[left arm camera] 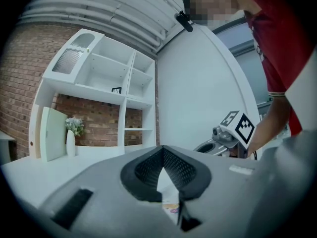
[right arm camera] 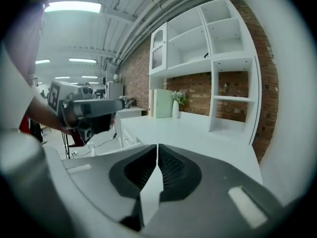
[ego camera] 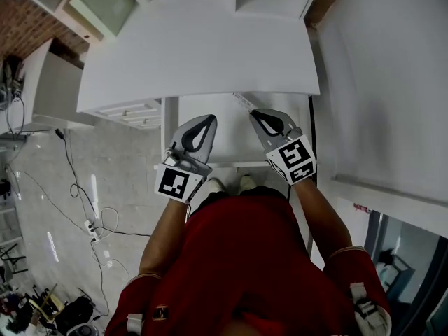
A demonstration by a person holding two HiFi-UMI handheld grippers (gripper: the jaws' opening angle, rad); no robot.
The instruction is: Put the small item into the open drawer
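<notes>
Both tools hang over what looks like the pulled-out drawer (ego camera: 225, 164) below the white tabletop (ego camera: 196, 54). The left tool (ego camera: 210, 122) has its jaws meeting at the tips, and the right tool (ego camera: 255, 115) is pressed together on nothing. I cannot place the small item for sure — a coloured patch (left arm camera: 171, 209) low in the left tool's gap may be it. The likely slip is that neither tool grips anything, so reaching in with jaws unspread would only shove the item aside — or off an edge.
</notes>
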